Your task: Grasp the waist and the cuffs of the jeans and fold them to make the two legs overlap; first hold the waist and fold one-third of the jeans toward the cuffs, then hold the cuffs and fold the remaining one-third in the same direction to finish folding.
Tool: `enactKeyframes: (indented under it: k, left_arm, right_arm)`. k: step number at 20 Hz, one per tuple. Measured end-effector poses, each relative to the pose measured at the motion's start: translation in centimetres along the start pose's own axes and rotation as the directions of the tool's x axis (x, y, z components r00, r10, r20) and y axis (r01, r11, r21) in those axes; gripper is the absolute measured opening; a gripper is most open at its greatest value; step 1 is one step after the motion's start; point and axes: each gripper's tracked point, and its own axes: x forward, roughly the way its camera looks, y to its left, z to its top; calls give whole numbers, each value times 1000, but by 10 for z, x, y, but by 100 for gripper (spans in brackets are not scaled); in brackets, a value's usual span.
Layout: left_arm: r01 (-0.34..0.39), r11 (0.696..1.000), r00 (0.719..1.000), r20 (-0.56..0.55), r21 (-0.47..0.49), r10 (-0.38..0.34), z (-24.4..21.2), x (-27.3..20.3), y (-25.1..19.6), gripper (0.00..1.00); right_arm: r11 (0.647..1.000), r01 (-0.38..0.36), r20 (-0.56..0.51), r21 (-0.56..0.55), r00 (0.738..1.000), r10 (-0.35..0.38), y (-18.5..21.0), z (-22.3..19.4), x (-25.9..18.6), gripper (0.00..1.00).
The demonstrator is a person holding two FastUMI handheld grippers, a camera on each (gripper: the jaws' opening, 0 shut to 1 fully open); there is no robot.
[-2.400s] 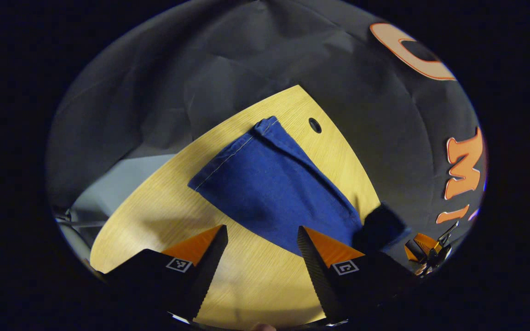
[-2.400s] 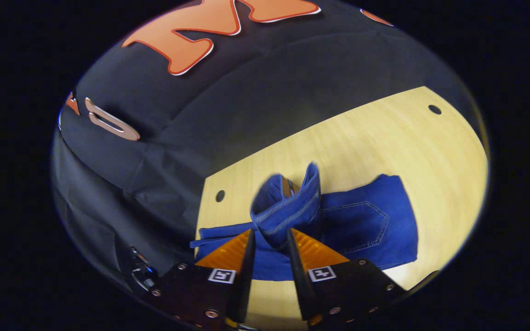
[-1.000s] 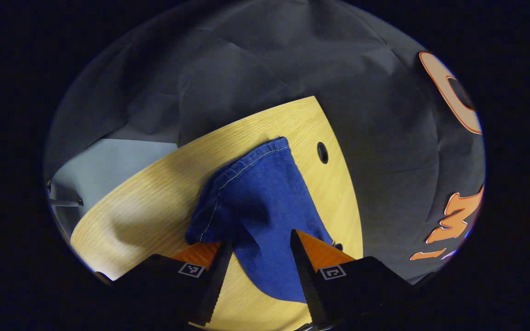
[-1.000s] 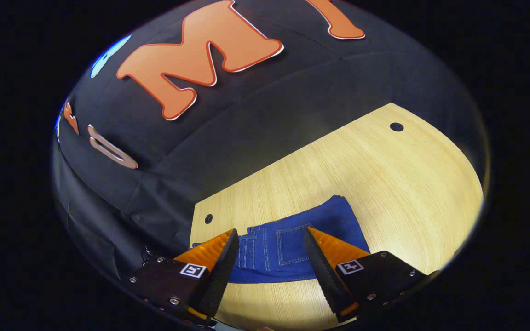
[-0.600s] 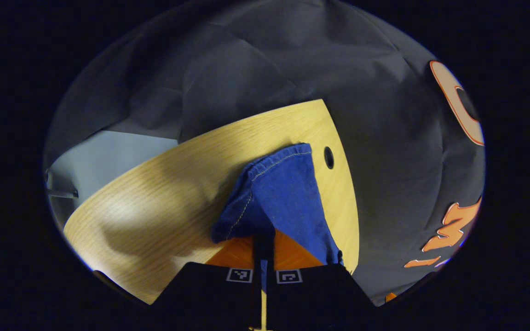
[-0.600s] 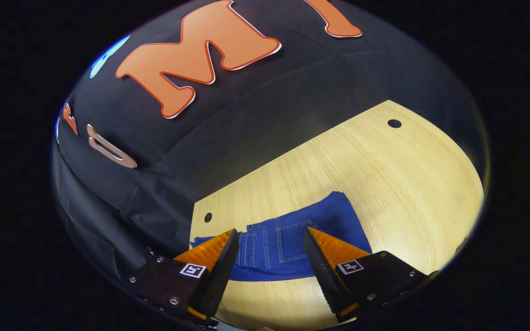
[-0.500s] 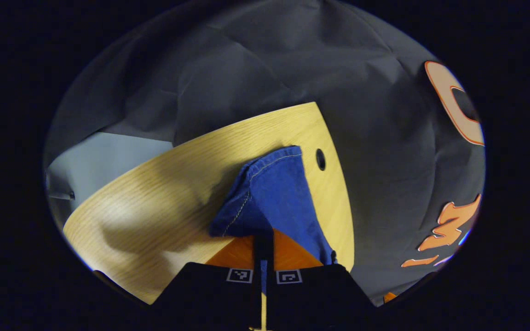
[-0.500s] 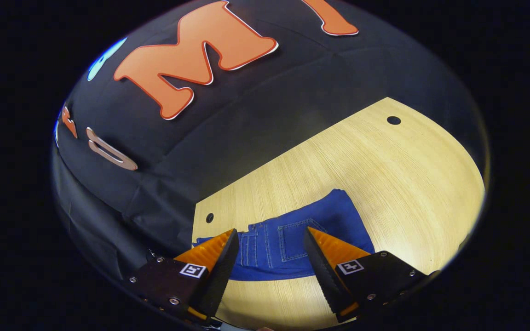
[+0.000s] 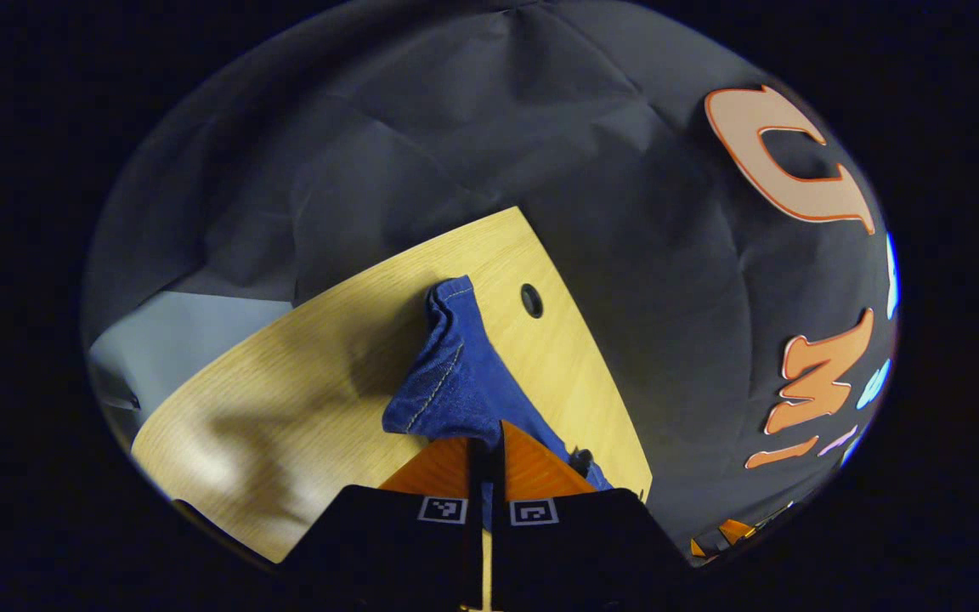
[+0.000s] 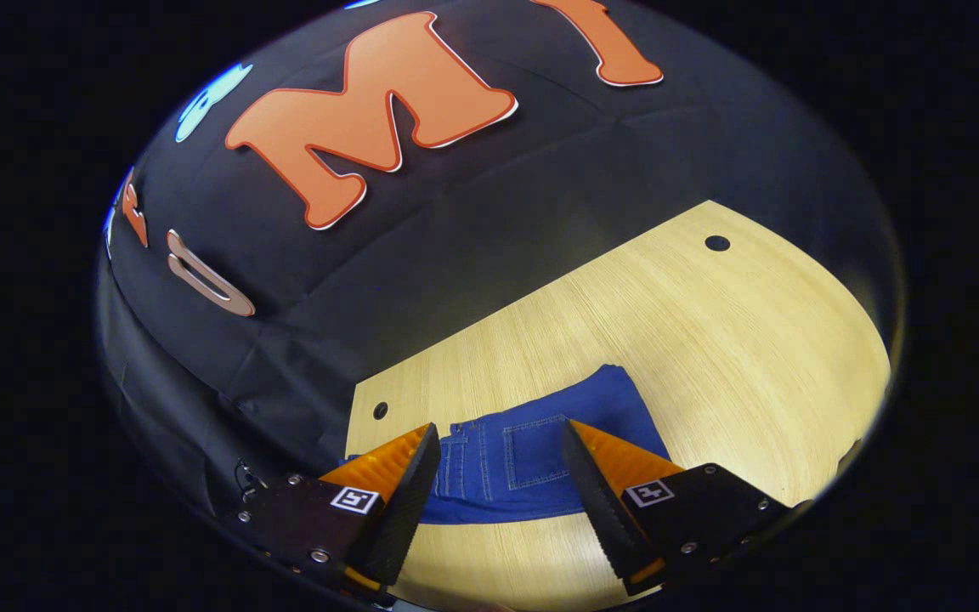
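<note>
Your left gripper [image 9: 486, 438] has its two fingers pressed together on a bunch of blue denim: the cuff end of the jeans [image 9: 455, 374], lifted off the wooden table [image 9: 285, 374] and running away toward a round hole [image 9: 531, 300] near the table's far edge. How much cloth sits between the fingers is hidden.

Your right gripper [image 10: 500, 442] hangs spread wide, holding nothing, above the folded waist part of the jeans [image 10: 532, 455], which lies flat with one back pocket [image 10: 532, 450] showing. Two holes dot the table there. No readable brand shows on the denim.
</note>
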Motion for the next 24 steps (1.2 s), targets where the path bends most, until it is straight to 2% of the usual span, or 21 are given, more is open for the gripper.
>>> enactKeyframes:
  k: [7,12,20,24]
  left_arm:
    - [37,981,995,80,190,-53,-9,-42,-82,4]
    - [61,951,989,108,303,-98,-28,-65,-144,4]
    - [96,898,986,82,430,-144,-84,-60,-233,4]
    - [124,861,985,45,494,-168,-125,-52,-277,4]
  right_arm:
    - [998,-71,-4,0,998,71,-5,17,-1,95]
    - [997,-70,32,-34,997,71,-29,37,-9,96]
    - [995,-57,54,-81,997,62,-72,48,-26,97]
    - [994,-55,68,-89,996,61,-92,56,-34,97]
